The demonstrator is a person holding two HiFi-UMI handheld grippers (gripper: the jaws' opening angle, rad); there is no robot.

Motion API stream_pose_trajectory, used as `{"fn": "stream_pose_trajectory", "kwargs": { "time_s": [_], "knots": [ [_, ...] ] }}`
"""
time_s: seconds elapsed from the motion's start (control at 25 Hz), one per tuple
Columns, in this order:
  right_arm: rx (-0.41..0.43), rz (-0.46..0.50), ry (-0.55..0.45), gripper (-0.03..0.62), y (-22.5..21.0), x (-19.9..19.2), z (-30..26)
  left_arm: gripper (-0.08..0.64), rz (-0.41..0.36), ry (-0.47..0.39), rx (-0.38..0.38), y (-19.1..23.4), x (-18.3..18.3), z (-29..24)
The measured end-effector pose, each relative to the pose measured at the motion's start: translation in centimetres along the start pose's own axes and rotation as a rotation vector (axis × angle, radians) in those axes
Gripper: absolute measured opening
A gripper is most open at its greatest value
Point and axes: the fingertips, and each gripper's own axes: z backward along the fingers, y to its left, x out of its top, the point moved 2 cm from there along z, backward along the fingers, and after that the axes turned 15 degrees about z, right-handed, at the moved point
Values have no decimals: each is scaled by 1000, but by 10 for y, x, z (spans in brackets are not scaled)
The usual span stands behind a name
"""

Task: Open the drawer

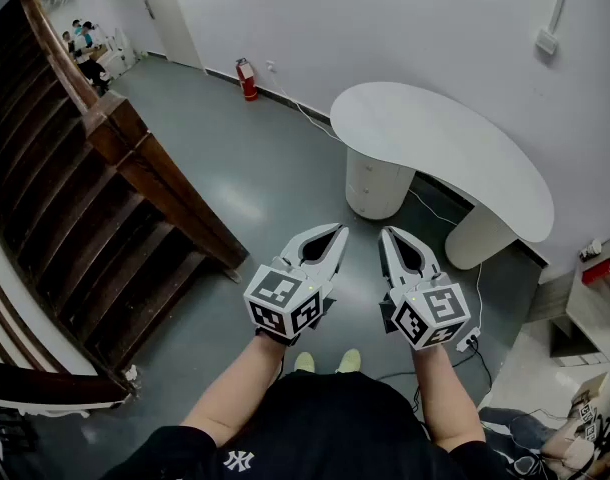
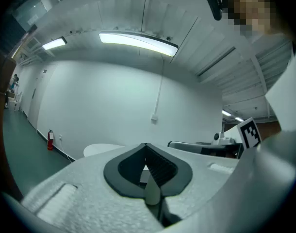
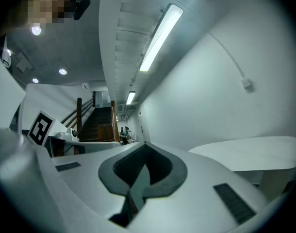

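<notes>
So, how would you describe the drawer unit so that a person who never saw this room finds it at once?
Look for the white curved table against the white wall. Two white supports hold it up; the drawer unit is the round one under the end nearer the red fire extinguisher. Unlike the plain leg, its side shows faint horizontal lines.

Cool, even light fills the room. A tube light [image 2: 138, 39] high above the white table [image 2: 102, 149] glares white, as does a second tube light [image 3: 160, 35] in the right gripper view. In the head view a soft shadow lies under the table, the floor [image 1: 235, 203] left of it carries a pale sheen, and the staircase [image 1: 95, 218] further left stays dim. Straight lines bow towards every edge, and both gripper views darken to black corners. The left gripper [image 2: 147, 147] and right gripper [image 3: 144, 145] are blurred close to the lens.
</notes>
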Motion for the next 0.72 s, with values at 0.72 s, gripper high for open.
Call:
{"fn": "stream_pose_trajectory", "kwargs": {
  "time_s": [0.72],
  "knots": [
    [27, -129, -48, 17, -50, -25, 1, 9, -13, 1, 26, 9, -19, -44]
  ]
}}
